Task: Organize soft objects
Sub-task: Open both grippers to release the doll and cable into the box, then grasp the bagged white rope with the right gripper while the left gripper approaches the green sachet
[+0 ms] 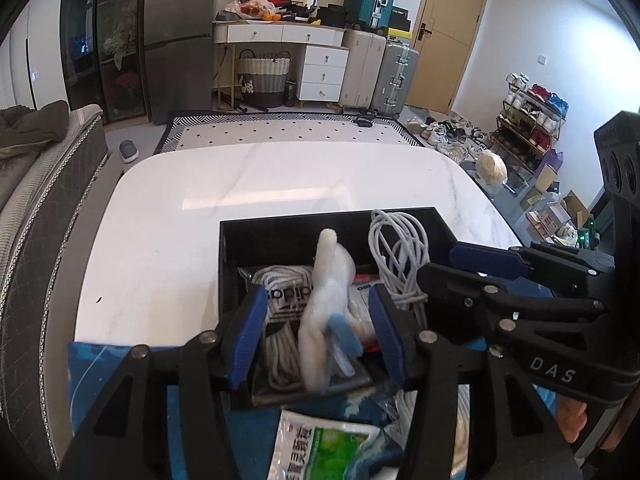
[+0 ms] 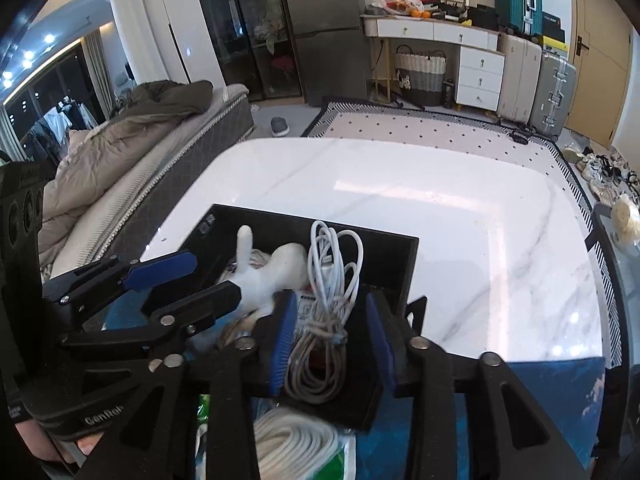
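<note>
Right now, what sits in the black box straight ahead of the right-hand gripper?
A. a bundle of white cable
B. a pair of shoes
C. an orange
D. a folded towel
A: the coiled white cable lies in the black box between the right gripper's open fingers.

A tray [image 1: 436, 220] sits on the bench [image 1: 280, 176] near its front edge. In it, a plush toy [image 1: 328, 280] lies left of a coiled cable [image 1: 400, 248], over bagged cords [image 1: 280, 280]. A packet [image 1: 320, 448] lies before the tray.
</note>
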Demonstrator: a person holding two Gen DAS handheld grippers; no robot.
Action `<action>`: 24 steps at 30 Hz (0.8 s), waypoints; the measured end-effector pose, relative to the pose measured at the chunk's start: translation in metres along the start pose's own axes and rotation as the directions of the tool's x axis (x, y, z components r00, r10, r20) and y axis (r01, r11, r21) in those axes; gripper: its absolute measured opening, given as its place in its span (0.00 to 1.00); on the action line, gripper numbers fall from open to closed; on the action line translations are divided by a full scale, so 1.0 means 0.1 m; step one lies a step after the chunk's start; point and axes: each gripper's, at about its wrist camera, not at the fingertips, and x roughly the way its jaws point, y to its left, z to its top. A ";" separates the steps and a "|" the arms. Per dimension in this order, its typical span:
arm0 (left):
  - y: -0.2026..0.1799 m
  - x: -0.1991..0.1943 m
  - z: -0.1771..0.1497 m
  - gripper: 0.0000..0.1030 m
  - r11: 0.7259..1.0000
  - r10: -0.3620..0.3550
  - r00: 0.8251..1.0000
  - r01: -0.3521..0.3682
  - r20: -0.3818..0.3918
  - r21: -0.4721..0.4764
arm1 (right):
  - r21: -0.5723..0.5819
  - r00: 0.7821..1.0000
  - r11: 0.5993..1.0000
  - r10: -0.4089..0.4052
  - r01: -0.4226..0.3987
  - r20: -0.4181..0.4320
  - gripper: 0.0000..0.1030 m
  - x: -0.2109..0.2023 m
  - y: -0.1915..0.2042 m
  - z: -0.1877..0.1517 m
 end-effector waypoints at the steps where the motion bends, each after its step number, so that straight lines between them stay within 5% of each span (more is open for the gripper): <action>1: 0.00 -0.05 -0.01 0.53 1.000 0.000 1.000 0.000 0.002 0.001 | 0.000 1.000 1.000 0.006 -0.006 0.009 0.47 -0.08 0.00 -0.04; 24: 0.05 -0.82 -0.60 0.56 1.000 -0.007 1.000 0.007 -0.007 -0.022 | 0.011 0.998 0.998 0.058 -0.058 -0.007 0.52 -0.79 0.07 -0.89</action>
